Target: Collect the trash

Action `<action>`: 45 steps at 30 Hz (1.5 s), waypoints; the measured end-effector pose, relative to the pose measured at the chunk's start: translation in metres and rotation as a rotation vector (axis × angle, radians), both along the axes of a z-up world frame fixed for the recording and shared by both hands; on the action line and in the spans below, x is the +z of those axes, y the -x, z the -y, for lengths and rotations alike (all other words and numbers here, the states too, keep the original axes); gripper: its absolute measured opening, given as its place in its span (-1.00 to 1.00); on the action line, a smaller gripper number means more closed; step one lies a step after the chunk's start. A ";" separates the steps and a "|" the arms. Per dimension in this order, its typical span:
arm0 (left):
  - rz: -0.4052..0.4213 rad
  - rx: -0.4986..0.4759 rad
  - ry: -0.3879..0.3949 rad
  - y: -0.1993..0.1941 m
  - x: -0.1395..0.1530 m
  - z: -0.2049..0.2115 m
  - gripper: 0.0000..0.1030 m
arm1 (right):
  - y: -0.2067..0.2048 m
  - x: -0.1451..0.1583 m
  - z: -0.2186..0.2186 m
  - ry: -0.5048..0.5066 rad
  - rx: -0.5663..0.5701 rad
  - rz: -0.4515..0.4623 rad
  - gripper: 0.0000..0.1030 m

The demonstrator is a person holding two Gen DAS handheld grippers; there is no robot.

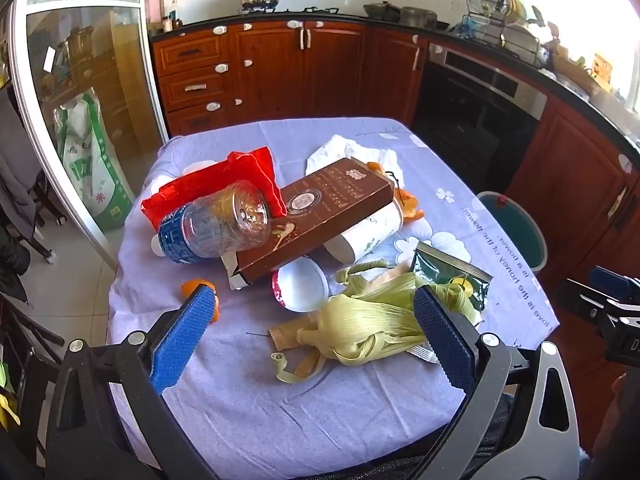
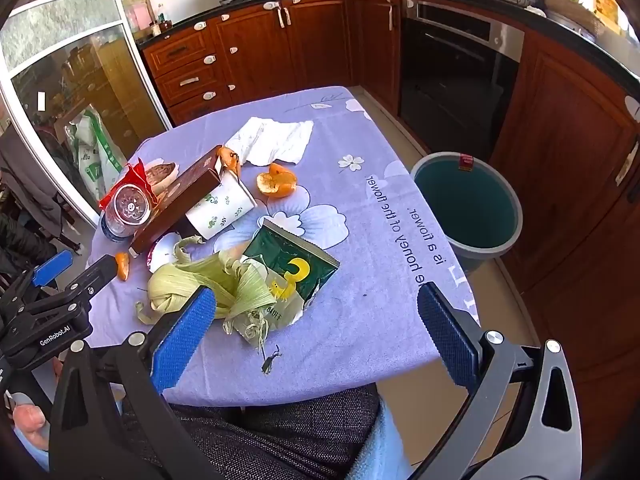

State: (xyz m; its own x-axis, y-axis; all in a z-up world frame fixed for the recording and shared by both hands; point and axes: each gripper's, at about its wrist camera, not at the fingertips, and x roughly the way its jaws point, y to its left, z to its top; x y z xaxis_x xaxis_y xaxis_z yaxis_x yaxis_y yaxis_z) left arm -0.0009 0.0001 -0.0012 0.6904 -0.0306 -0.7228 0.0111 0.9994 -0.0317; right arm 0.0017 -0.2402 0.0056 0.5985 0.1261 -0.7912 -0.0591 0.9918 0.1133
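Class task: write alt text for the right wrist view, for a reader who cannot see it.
Open tongs hover, empty, over a purple tablecloth strewn with trash: corn husks, a green packet, orange peel, a paper cup, a brown box. A bin stands on the floor beside the table.

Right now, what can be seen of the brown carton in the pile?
The brown carton is a long, flat rectangular box, apparently cardboard, with pale printed text and a round emblem on its top face. It lies tilted across the pile, propped on a white paper cup lying on its side. A clear plastic bottle leans against its left side. The near end flap is open, showing a pale inside. Neither gripper touches it.
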 end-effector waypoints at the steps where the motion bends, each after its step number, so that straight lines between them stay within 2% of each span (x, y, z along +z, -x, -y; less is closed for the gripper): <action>1: -0.002 -0.003 0.004 0.000 -0.001 0.000 0.92 | 0.000 0.000 0.000 0.002 0.001 -0.001 0.88; 23: 0.019 -0.041 -0.018 -0.006 -0.007 0.015 0.92 | -0.010 -0.015 0.018 0.019 -0.037 -0.033 0.88; 33: -0.003 -0.046 -0.030 -0.016 -0.015 0.020 0.92 | -0.020 -0.016 0.035 0.016 -0.057 -0.034 0.88; 45: -0.025 -0.043 -0.028 -0.021 -0.020 0.020 0.92 | -0.018 -0.020 0.035 0.012 -0.069 -0.042 0.88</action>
